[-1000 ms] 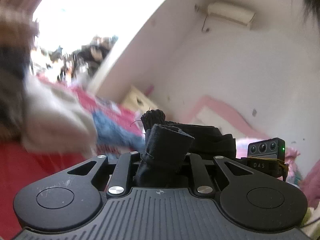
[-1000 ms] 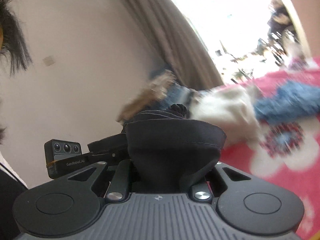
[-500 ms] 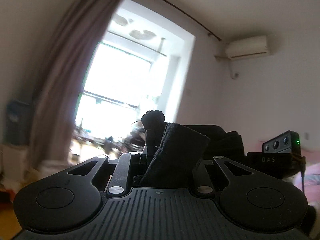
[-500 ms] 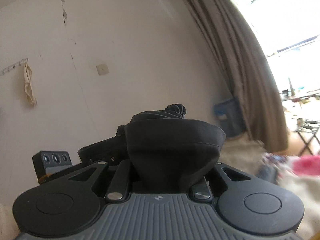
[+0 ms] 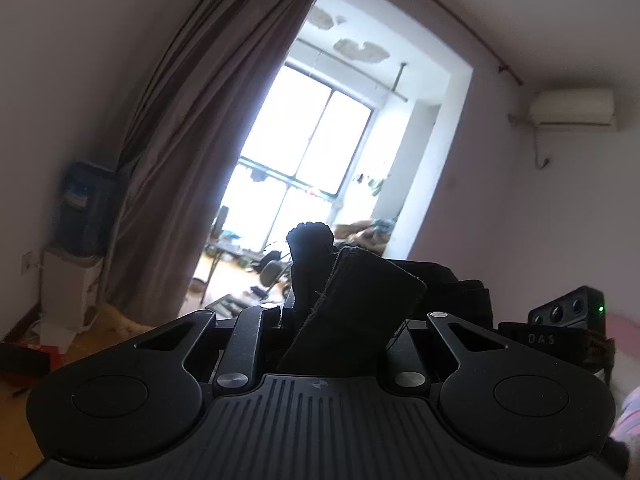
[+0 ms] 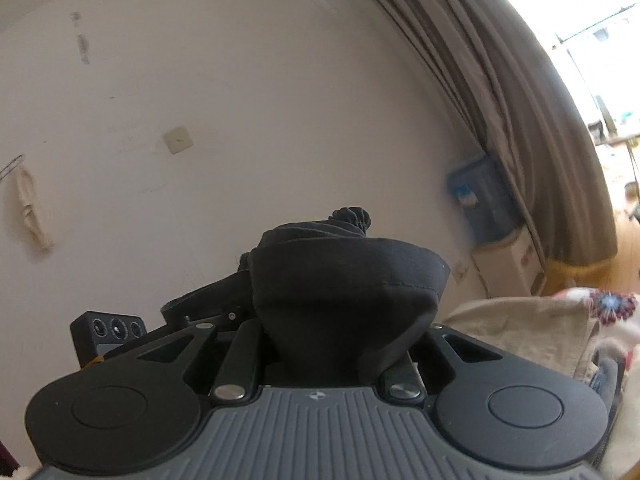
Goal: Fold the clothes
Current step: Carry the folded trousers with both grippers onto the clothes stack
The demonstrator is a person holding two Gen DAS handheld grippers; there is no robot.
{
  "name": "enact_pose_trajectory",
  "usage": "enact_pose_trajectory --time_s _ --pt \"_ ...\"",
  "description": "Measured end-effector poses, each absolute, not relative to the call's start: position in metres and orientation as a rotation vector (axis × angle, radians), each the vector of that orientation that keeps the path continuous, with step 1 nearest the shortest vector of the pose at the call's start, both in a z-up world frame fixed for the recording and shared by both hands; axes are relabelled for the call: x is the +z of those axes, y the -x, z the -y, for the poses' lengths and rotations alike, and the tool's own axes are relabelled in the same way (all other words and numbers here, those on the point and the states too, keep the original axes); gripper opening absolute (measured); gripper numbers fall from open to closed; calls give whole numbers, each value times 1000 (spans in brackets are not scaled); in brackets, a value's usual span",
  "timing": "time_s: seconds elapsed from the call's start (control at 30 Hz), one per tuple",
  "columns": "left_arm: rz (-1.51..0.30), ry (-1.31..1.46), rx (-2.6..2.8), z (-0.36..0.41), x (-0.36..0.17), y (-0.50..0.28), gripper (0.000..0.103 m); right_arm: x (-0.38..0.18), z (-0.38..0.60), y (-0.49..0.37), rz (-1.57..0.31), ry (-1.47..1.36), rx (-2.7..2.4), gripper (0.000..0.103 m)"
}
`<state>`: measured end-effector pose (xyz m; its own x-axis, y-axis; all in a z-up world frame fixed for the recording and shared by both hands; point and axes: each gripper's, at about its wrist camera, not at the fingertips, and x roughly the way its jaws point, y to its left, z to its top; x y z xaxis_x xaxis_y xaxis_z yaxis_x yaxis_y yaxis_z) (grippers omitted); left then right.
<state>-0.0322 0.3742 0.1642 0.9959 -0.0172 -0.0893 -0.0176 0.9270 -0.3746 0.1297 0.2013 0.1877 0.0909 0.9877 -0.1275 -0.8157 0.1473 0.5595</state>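
A black garment [image 5: 360,304] is bunched between the jaws of my left gripper [image 5: 320,272], which is shut on it and held level, facing the window. In the right wrist view the same black garment [image 6: 348,292] bulges out of my right gripper [image 6: 344,280], also shut on it. The cloth hides both pairs of fingertips. A band of the black cloth stretches between the two grippers. The right gripper's camera block [image 5: 568,316] shows at the left view's right edge, and the left gripper's camera block [image 6: 108,328] at the right view's lower left.
Ahead of the left gripper are a bright window [image 5: 304,168], a brown curtain [image 5: 192,152] and a water dispenser [image 5: 80,232]. An air conditioner [image 5: 572,110] hangs on the wall. Beige clothes [image 6: 528,328] lie on a floral sheet [image 6: 612,306] at lower right.
Both grippers have risen and swung away from the red floral bed and its clothes pile toward the wall and window. The black garment has stayed gripped in both.
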Motion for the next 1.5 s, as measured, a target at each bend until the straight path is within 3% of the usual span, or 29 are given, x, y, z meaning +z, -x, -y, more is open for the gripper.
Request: enact_pose_trajectory --time_s 0.7,0.8,0.83,0.87,1.0,1.2,1.3,1.4,1.5 --pt "-216 303 -11 -416 126 -36 19 145 -234 -194 -570 -333 1265 19" --pt "-282 296 5 -424 112 -52 25 133 -245 -204 -551 -238 1228 26" --pt "-312 304 28 -431 106 -58 27 127 -248 -209 -550 -215 1201 36" --pt "-343 313 51 -437 99 -65 37 120 -248 -215 -557 -213 1164 44" --pt "-381 393 179 -467 80 -68 48 95 -236 -240 -612 -317 1067 54" --pt "-315 527 318 -500 70 -42 51 75 -198 -277 -629 -547 976 73" --pt "-253 547 386 -507 78 -19 50 74 -168 -287 -553 -619 825 74" --pt "-171 504 362 -501 97 8 51 90 -146 -270 -433 -564 889 61" --pt "-226 318 252 -465 109 6 51 117 -164 -228 -340 -283 1097 48"
